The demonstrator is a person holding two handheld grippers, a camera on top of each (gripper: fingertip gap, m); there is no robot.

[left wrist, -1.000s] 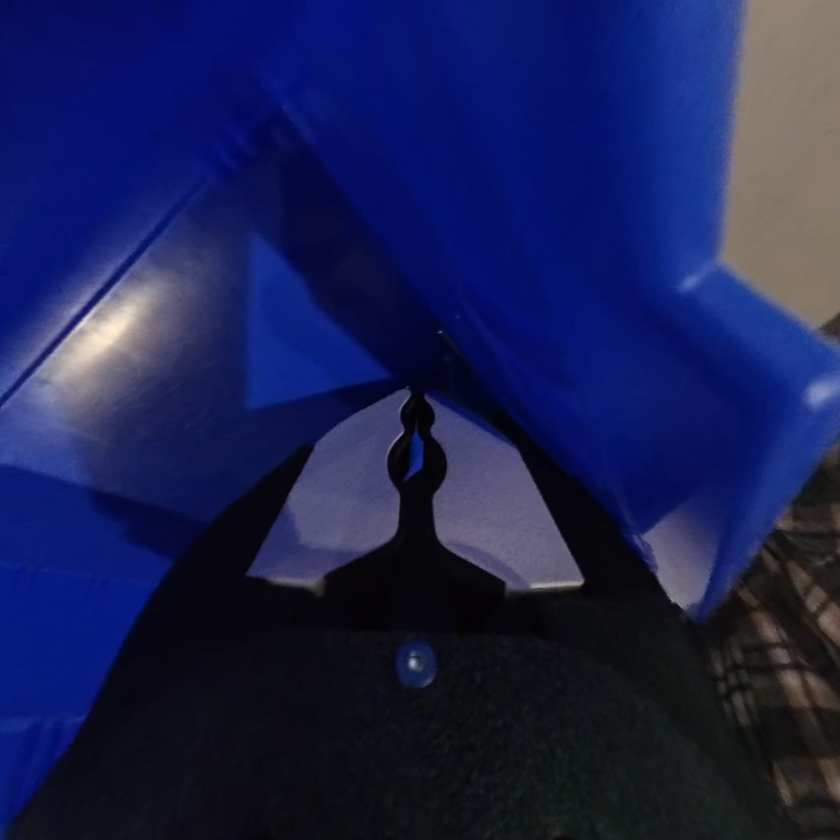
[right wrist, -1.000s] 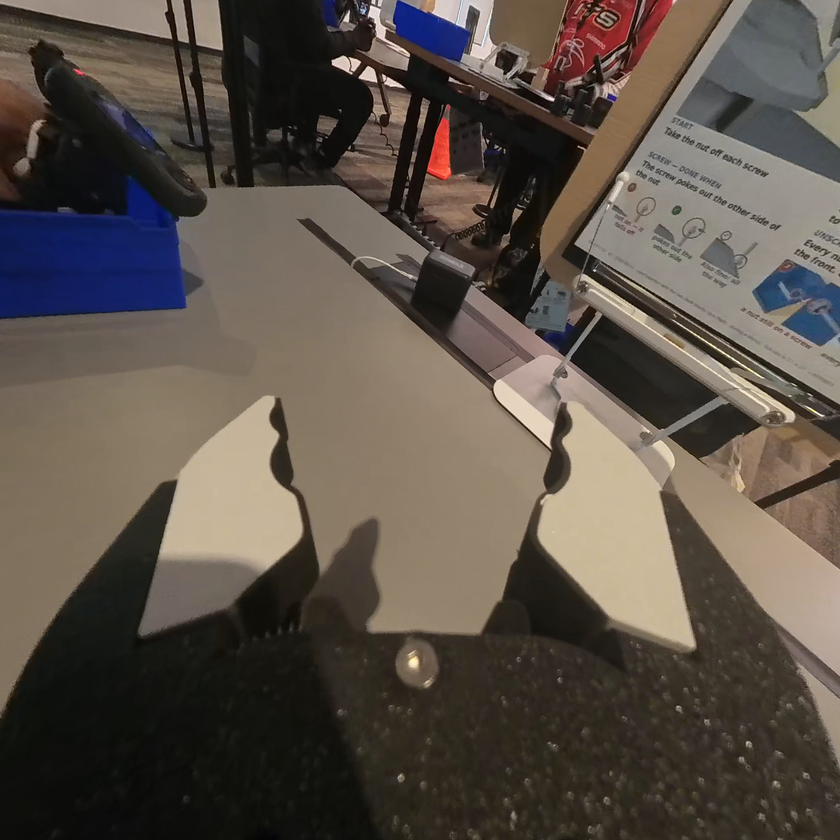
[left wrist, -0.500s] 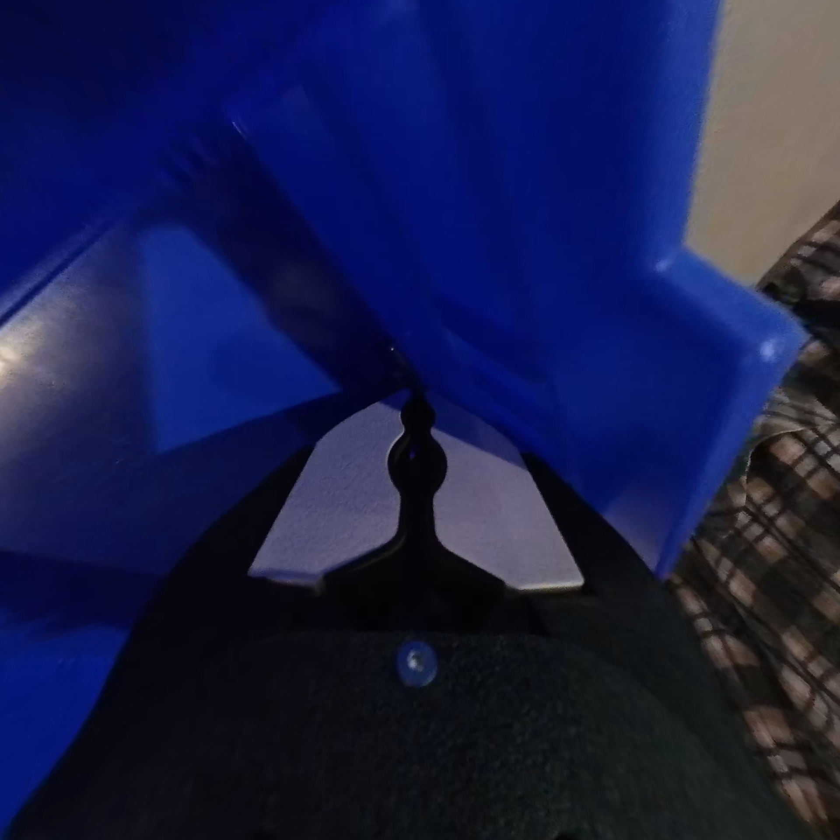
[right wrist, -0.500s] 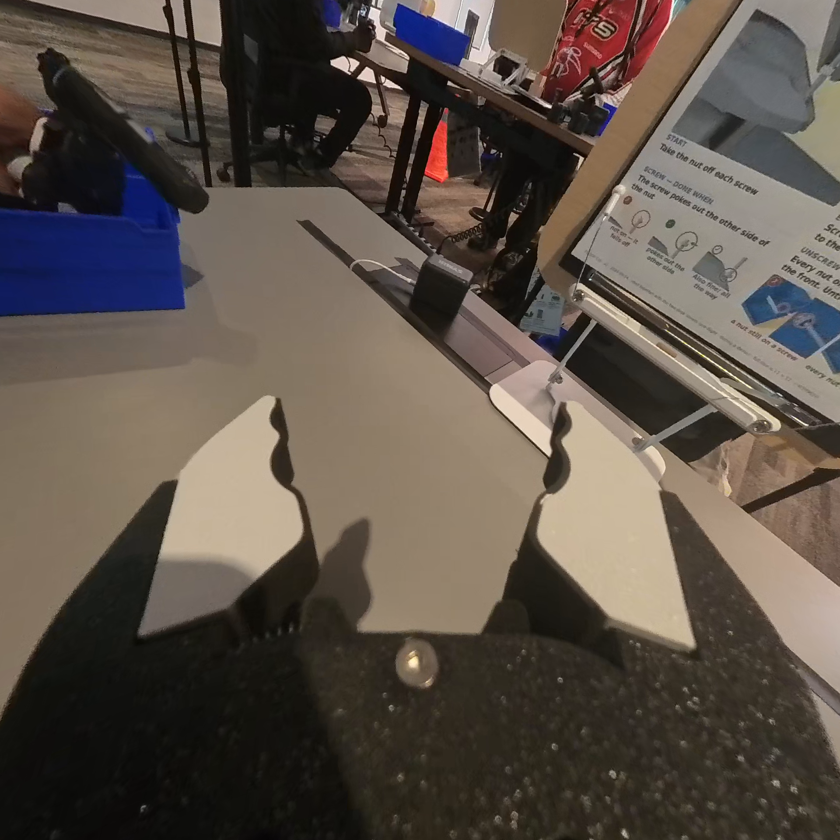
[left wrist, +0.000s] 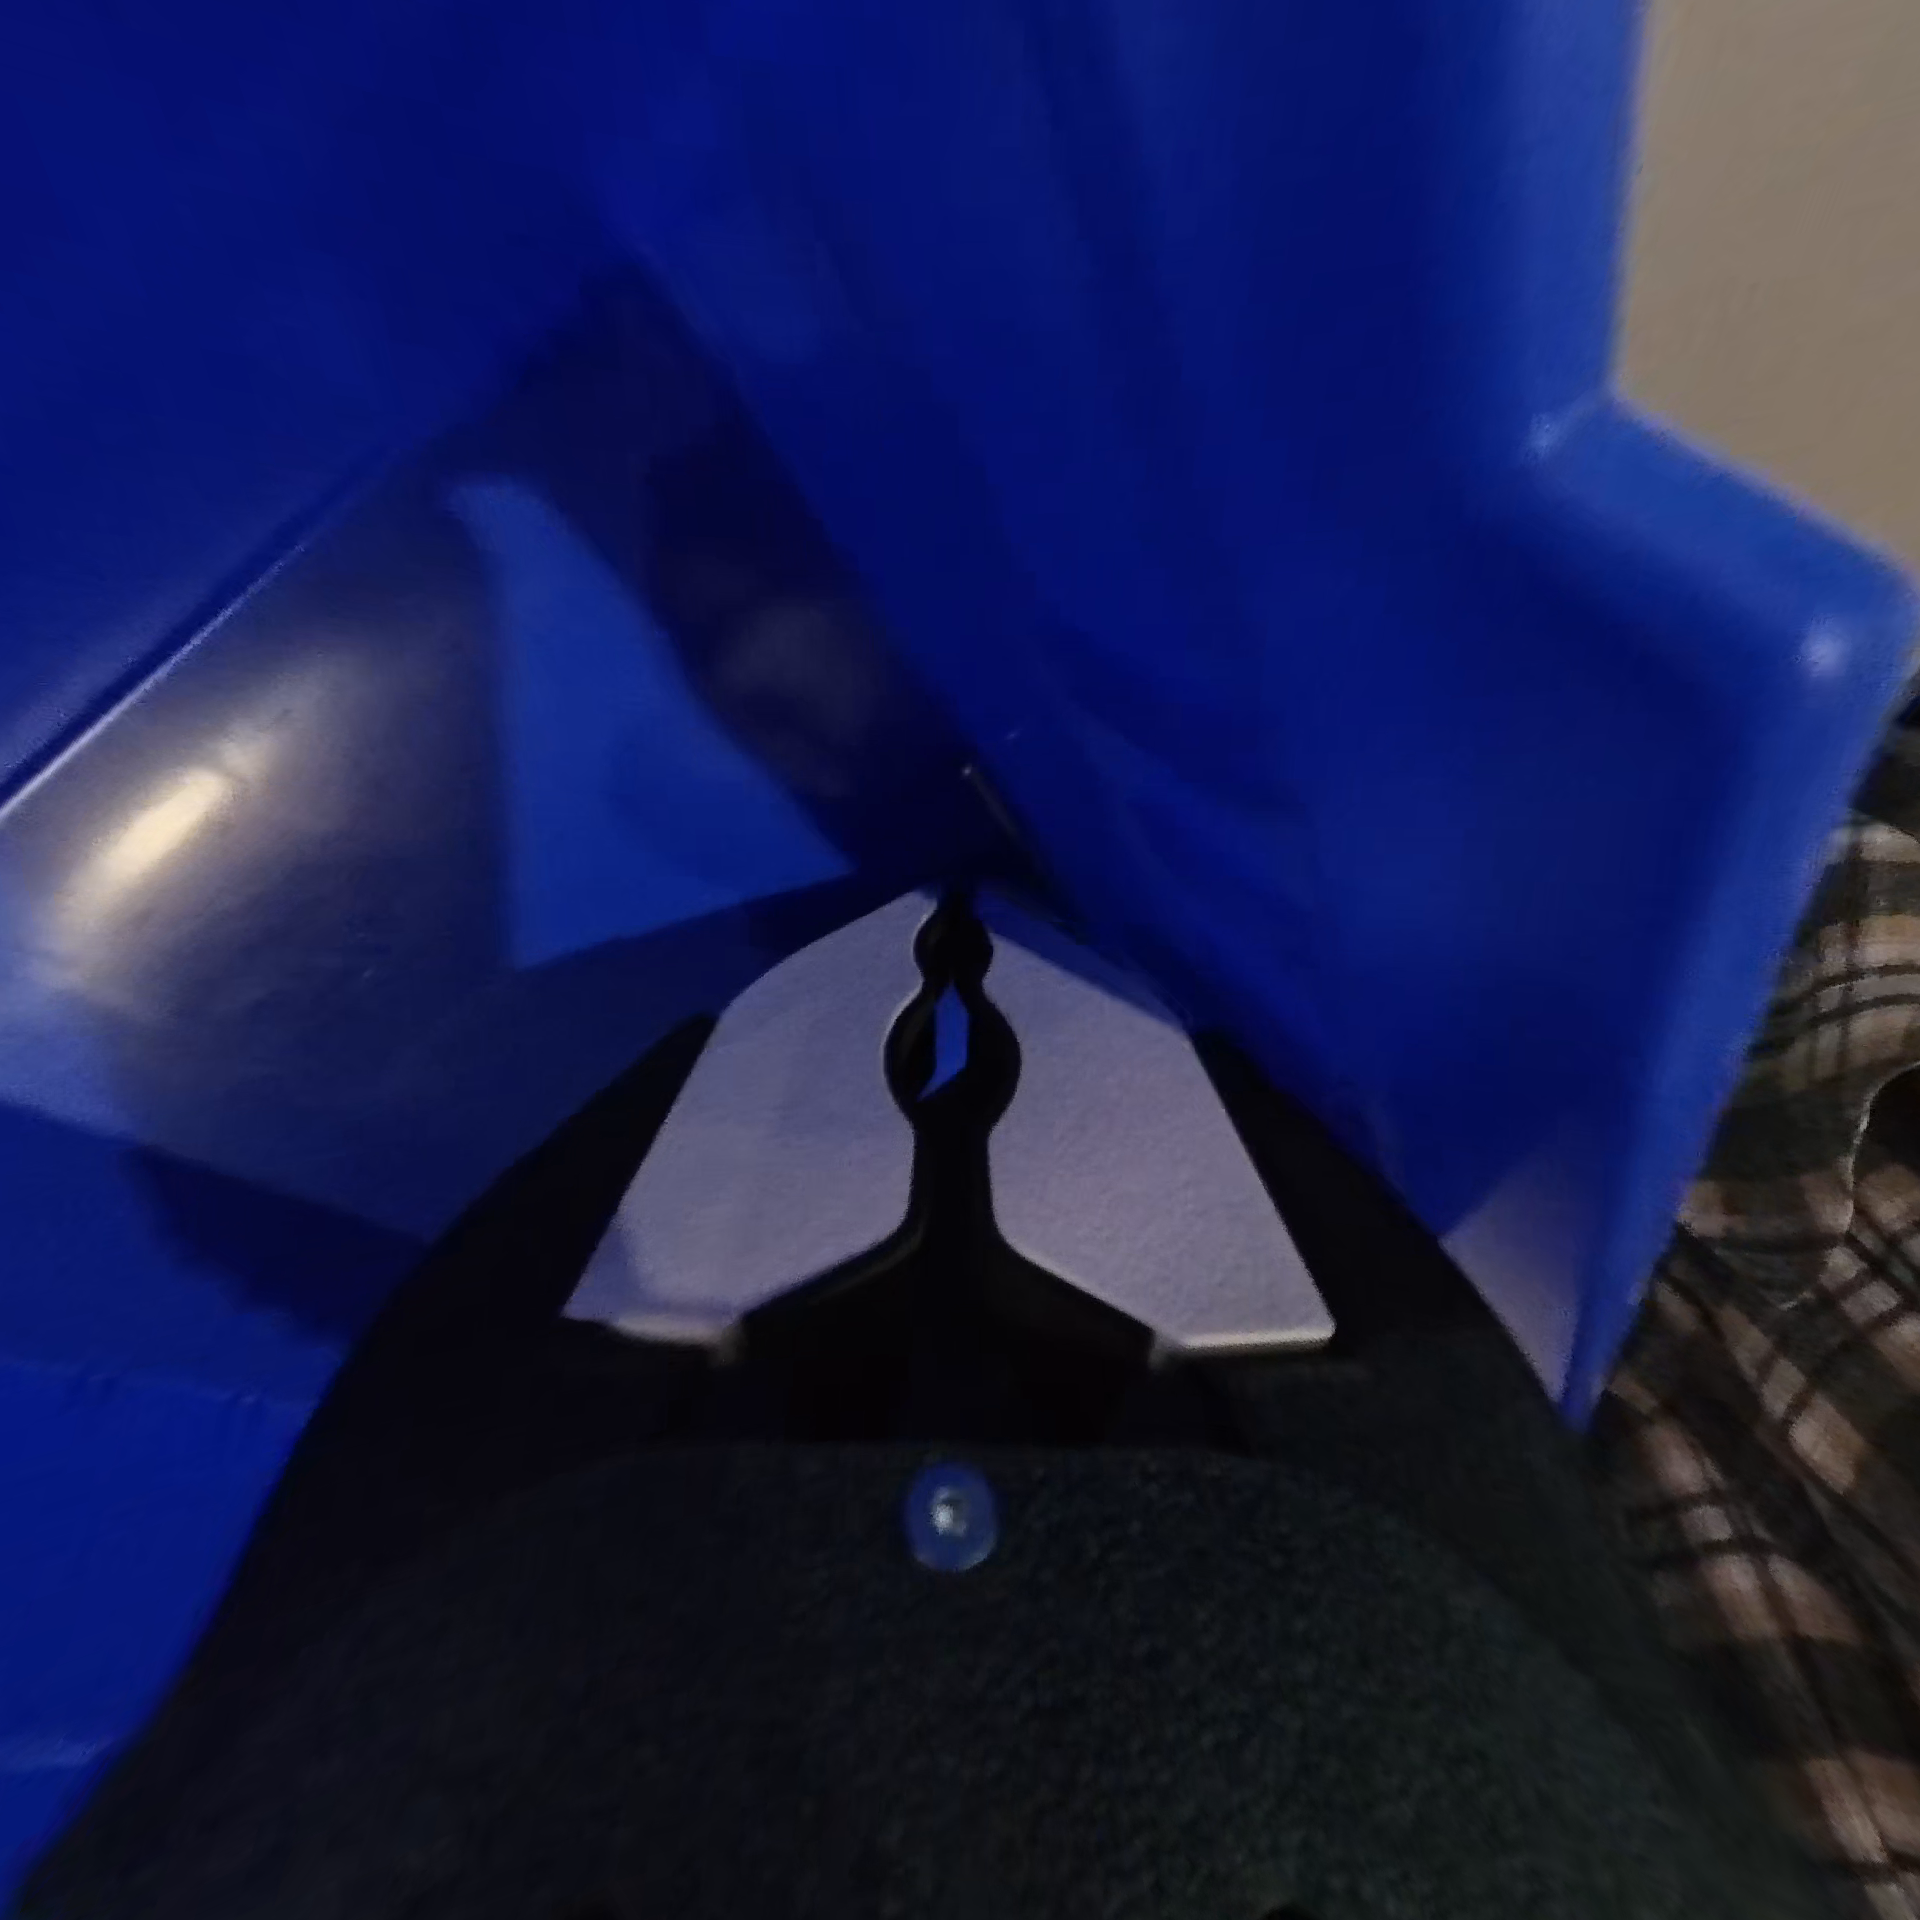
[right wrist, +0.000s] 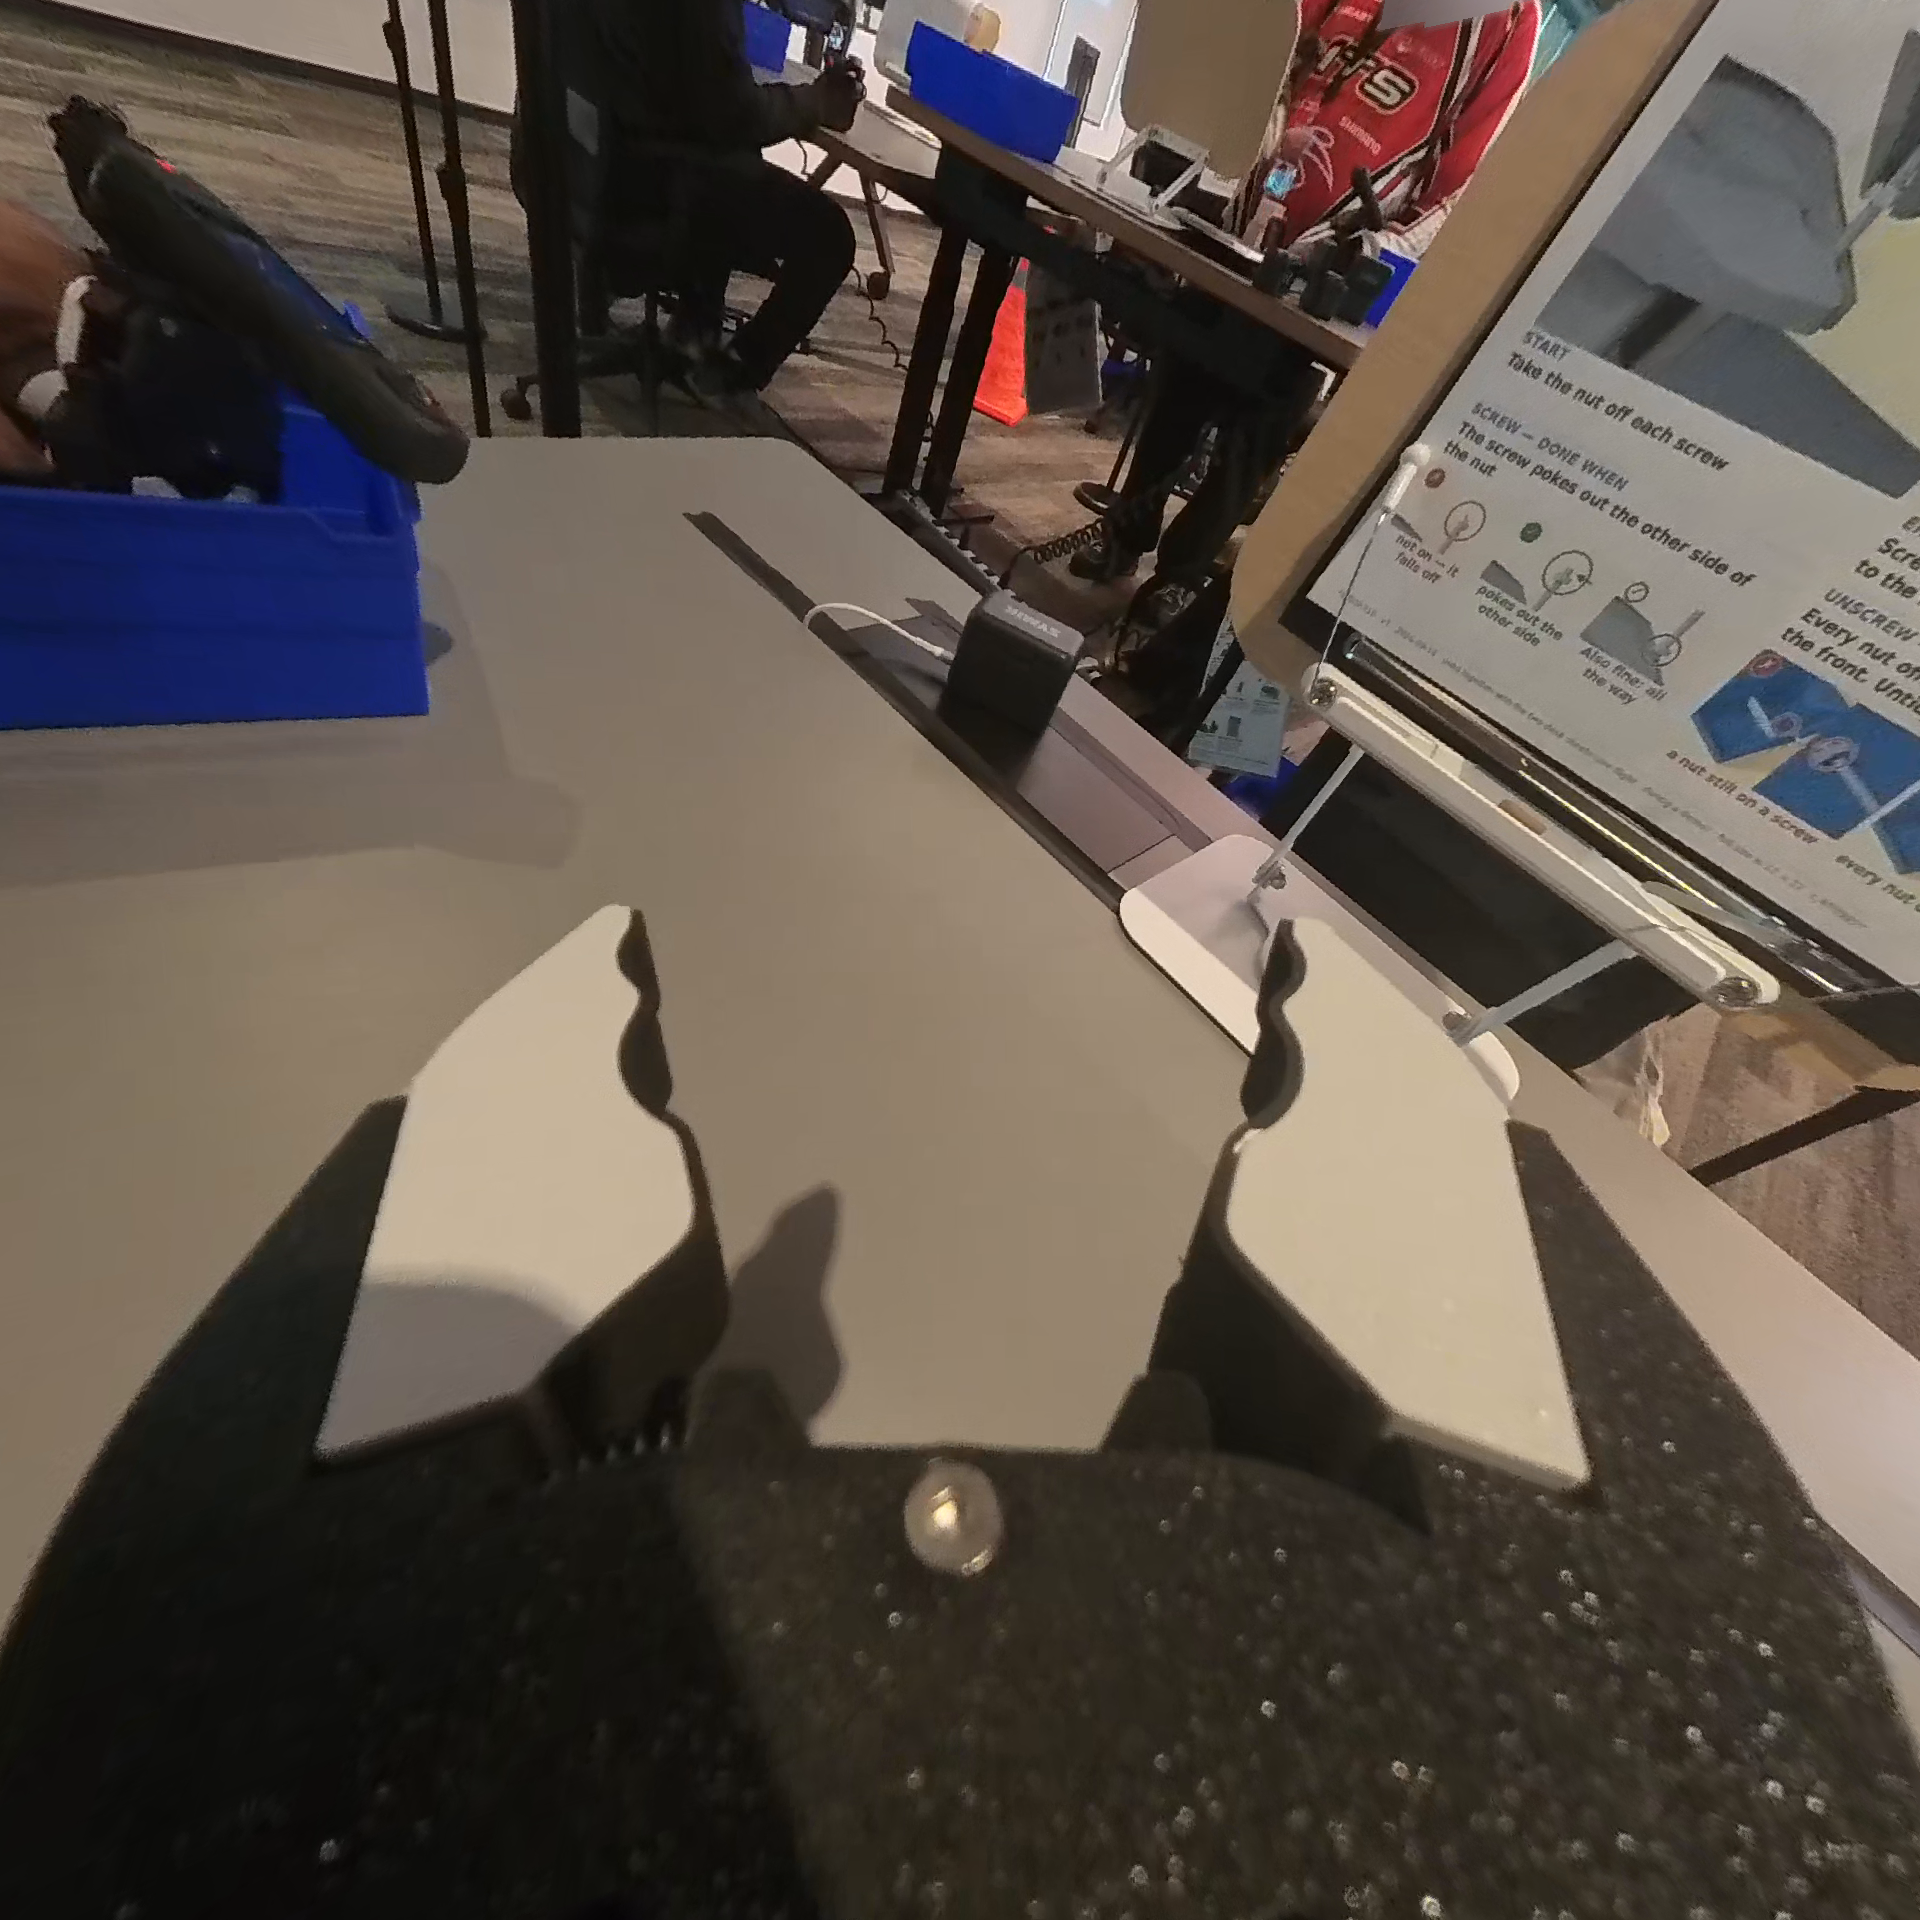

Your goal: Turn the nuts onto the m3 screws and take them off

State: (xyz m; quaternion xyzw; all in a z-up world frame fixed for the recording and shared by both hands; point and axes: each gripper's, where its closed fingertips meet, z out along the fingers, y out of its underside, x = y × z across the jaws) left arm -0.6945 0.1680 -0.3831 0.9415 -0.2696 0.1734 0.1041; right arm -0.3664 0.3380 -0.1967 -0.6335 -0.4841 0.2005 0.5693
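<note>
Glossy blue plastic bin (left wrist: 1143, 416) round pinched L tongs (left wrist: 951, 914).

Each gripper has a black body with a rough, speckled, foam-like surface and one small round silver screw head set in the middle near the fingers. The right gripper (right wrist: 951, 1023) carries two flat pale grey fingers (right wrist: 540, 1174) with black inner edges cut in a wavy, notched outline; fine teeth show at the base of one. The left gripper (left wrist: 951, 997) has the same pale plates and scalloped black inner edges. A plaid sleeve (left wrist: 1787, 1299) in brown, cream and black shows beside it.
</note>
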